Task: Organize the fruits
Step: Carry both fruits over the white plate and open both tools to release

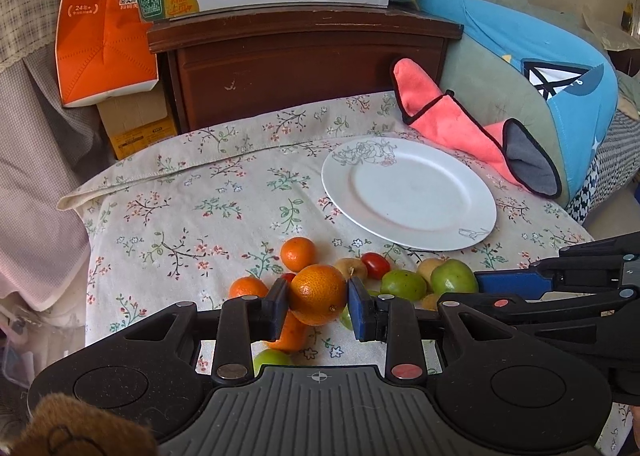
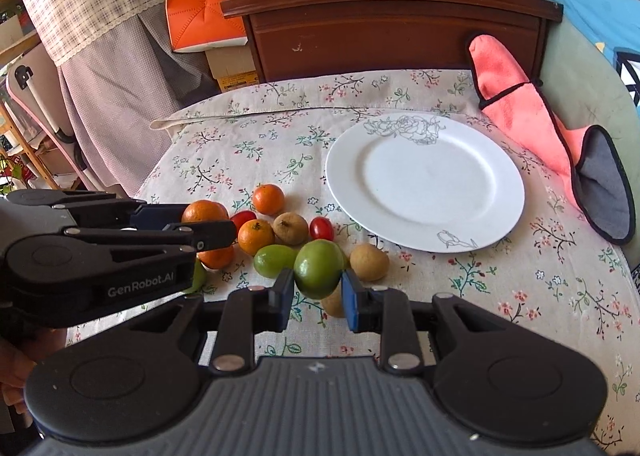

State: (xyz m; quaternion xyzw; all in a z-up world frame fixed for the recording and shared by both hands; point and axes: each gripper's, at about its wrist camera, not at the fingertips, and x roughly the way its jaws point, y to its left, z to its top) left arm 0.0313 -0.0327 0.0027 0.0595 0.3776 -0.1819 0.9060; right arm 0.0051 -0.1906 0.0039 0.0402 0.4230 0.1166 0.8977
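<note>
- Left wrist view: my left gripper [image 1: 318, 302] is clamped on an orange [image 1: 318, 295], both pads pressed to its sides, above the fruit pile
- Right wrist view: my right gripper [image 2: 317, 288] grips a green fruit [image 2: 319, 269] the same way
- The remaining fruit sits bunched on the floral cloth [image 2: 224, 160]: small oranges [image 2: 268, 198], red cherry tomatoes [image 2: 321, 228], a green fruit [image 2: 274, 260] and brown round fruits [image 2: 369, 261]
- The white plate [image 2: 500, 184] lies just beyond the pile, nothing on it
- A pink cloth [image 2: 516, 96] lies past the plate's far right side
</note>
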